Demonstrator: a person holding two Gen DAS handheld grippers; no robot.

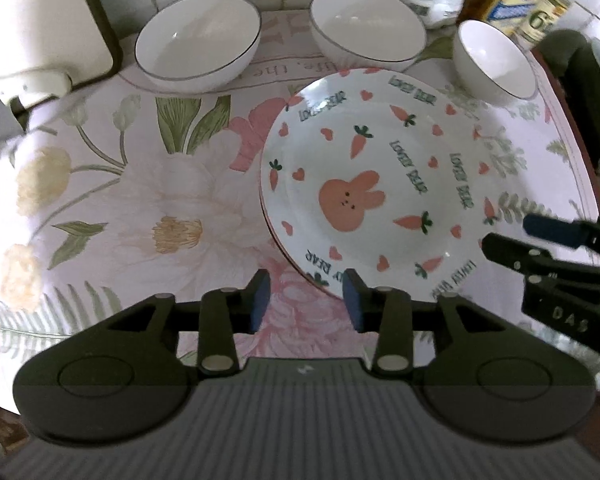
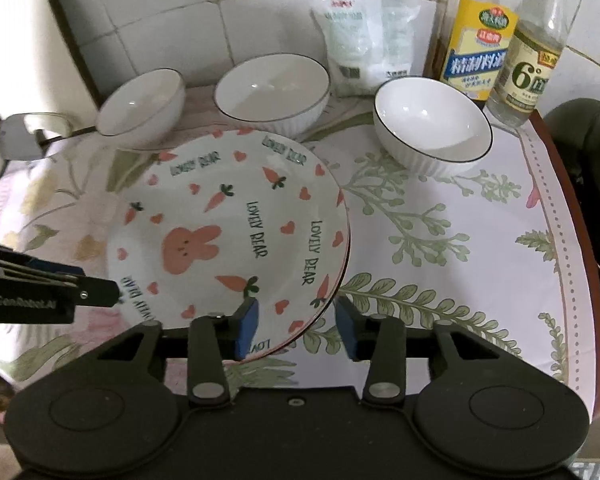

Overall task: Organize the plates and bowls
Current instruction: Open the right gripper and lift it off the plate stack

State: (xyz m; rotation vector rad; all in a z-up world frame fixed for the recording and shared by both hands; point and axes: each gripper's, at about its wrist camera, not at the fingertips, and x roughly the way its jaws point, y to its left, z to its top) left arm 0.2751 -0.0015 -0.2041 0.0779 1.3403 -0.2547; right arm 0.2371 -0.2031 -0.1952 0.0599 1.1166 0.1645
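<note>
Plates [image 2: 236, 232] lie stacked at table centre; three bowls [image 2: 274, 94] remain separate at 12 o'clock. Left gripper [image 1: 306, 296] and right gripper [image 2: 296, 330] gape empty, straddling the near rim.

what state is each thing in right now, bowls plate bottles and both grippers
bunny plate: upright, stacked on another plate
left bowl: upright, empty
middle bowl: upright, empty
right bowl: upright, empty
yellow-label bottle: standing
yellow-cap bottle: standing, capped
left gripper: open
right gripper: open
</note>
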